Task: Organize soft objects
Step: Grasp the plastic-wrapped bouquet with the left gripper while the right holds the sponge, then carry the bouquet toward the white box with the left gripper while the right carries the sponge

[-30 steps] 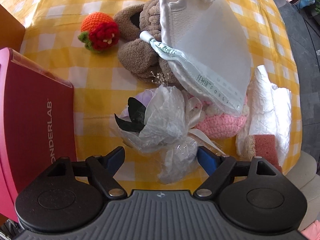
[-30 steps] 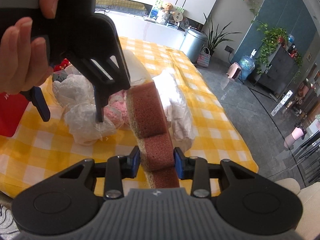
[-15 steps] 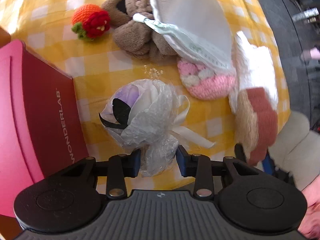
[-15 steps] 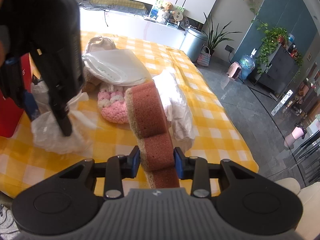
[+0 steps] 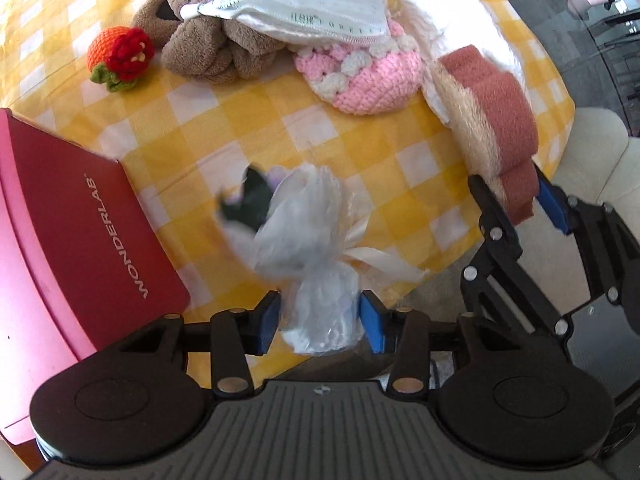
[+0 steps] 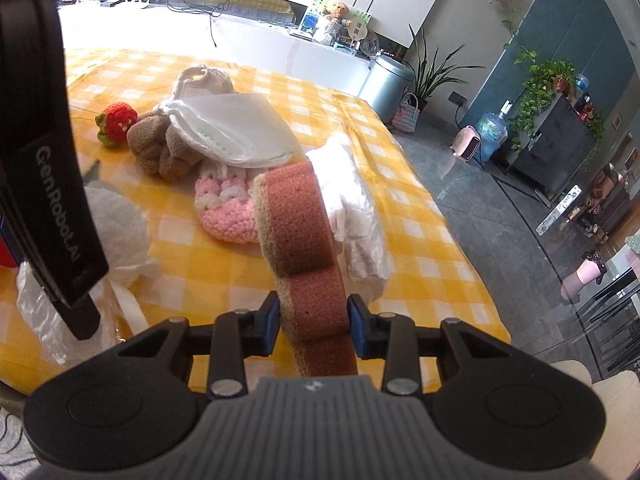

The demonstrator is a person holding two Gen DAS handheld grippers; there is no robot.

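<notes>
The yellow-and-white checked tablecloth (image 5: pixel 248 120) fills most of the left wrist view, and the dark red box printed WONDERLAB (image 5: pixel 72 232) lies along its left edge, its long side running from upper left to lower right. That box looks like the likely place for the soft things, and it sits directly left of the left gripper (image 5: pixel 320 320), close beside it; the right gripper (image 6: pixel 314 322) is further off, at the right edge of the same view. So the left hand has the short path, a sideways carry toward the left of the frame.

Across the top of the left wrist view lie a white drawstring pouch (image 5: pixel 296 4), a brown plush knot (image 5: pixel 208 52), a pink-and-white crocheted piece (image 5: pixel 360 76) and, at upper left, a small red-and-orange crocheted strawberry (image 5: pixel 120 58), all well apart from the box.

The clear-wrapped artificial flower with a white ribbon (image 5: pixel 296 232) stands between the left gripper's blue pads, stem end toward the camera, bloom pointing up the frame. The jaws have just been opening slightly after closing, yet both pads press the wrapped stem, so it reads as held.

The right gripper pinches a reddish-brown sponge with a tan edge (image 6: pixel 304 240), its long axis pointing away up the frame.
</notes>
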